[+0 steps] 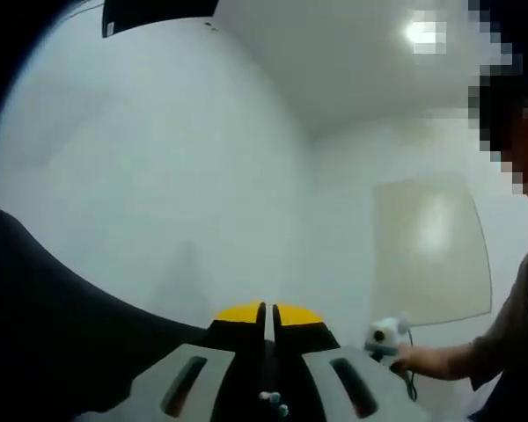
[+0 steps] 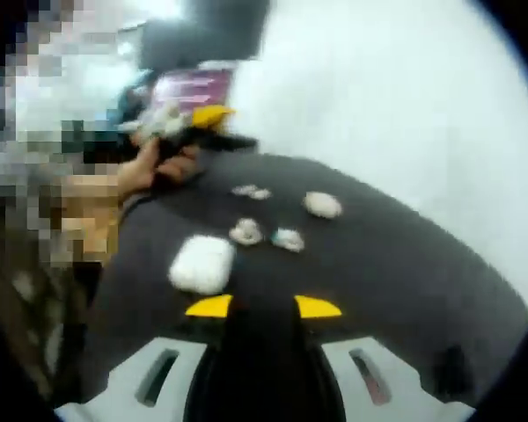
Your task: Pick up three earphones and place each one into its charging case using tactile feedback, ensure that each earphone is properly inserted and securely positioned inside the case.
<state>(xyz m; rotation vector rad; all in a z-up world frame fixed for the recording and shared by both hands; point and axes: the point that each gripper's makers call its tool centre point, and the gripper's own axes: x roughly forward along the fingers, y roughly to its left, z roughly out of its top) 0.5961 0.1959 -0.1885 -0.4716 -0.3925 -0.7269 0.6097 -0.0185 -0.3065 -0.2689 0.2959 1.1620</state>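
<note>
Dark, matte cloth covers the desk point(image 2: 405, 264) in the right gripper view, and the task's things lie on it well ahead of the right gripper point(image 2: 264, 306). A closed-looking white charging case point(image 2: 201, 263) sits nearest, just left of the yellow-tipped jaws. Beyond it lie several small pale pieces: one point(image 2: 245, 232) beside another point(image 2: 289, 238), a rounder white one point(image 2: 323, 204) farther right, and a flat pair point(image 2: 250, 191) farther back. Blur keeps me from telling which are earphones and which are open cases. The right jaws stand wide apart and hold nothing.

Farther back on the left, the left gripper point(image 2: 213, 114) shows in the person's hand point(image 2: 150, 167), above the far edge of the desk. In the left gripper view its jaws point(image 1: 266, 314) are nearly closed, a thin slit between the yellow tips, nothing between them, and they point at a white wall point(image 1: 158, 176), away from the work.

The step in hand looks like the first pick. To do it well, I would bring the right gripper low and slow over one small piece, square the jaws on its sides, and close gently until it resists. The left should turn back toward the desk to steady a case before insertion. Small smooth earphones will likely roll or squirt out under a hard pinch.
</note>
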